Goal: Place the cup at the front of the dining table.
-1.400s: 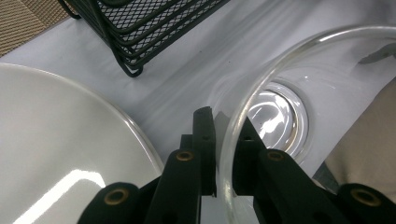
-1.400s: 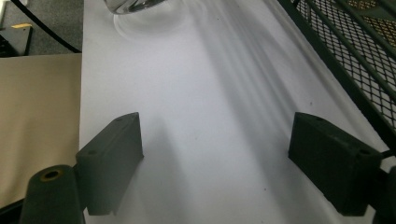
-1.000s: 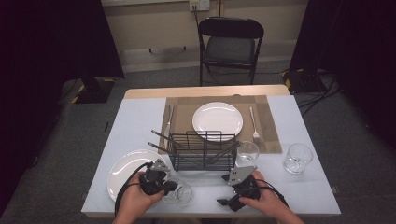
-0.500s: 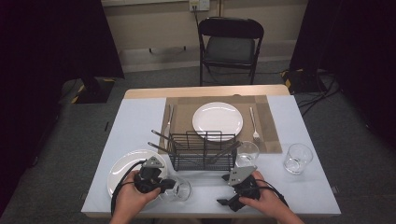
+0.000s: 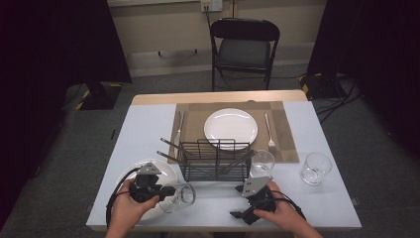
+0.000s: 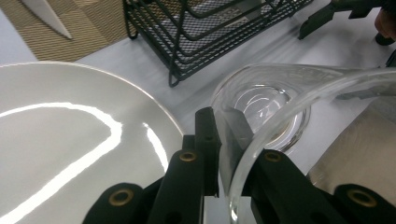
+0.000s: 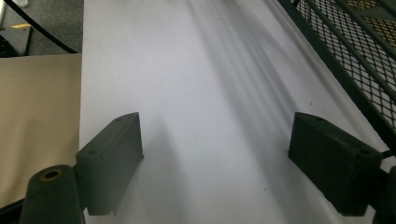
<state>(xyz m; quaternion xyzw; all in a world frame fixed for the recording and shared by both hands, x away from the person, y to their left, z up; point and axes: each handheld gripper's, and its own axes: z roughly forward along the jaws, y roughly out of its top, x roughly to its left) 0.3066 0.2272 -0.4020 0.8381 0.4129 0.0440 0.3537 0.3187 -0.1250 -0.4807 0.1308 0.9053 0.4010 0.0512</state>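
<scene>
A clear drinking glass (image 5: 180, 197) hangs tipped on its side just above the table's front left, at the rim of a white plate (image 5: 159, 170). My left gripper (image 5: 167, 191) is shut on the glass wall (image 6: 261, 107), one jaw inside the rim and one outside, in the left gripper view (image 6: 229, 154). The plate (image 6: 70, 140) lies close under those jaws. My right gripper (image 5: 239, 215) rests on the table near the front edge. It is open, with only bare white tabletop (image 7: 210, 70) between its fingertips (image 7: 215, 158).
A black wire rack (image 5: 215, 158) holding utensils stands mid-table. Behind it a placemat carries a second white plate (image 5: 231, 127), a fork (image 5: 270, 132) and a knife (image 5: 179, 130). Two more glasses (image 5: 261, 162) (image 5: 316, 168) stand to the right. A chair (image 5: 245, 47) stands beyond the table.
My left hand has drawn the glass to the left and slightly up, toward the near plate. The right hand has stayed put.
</scene>
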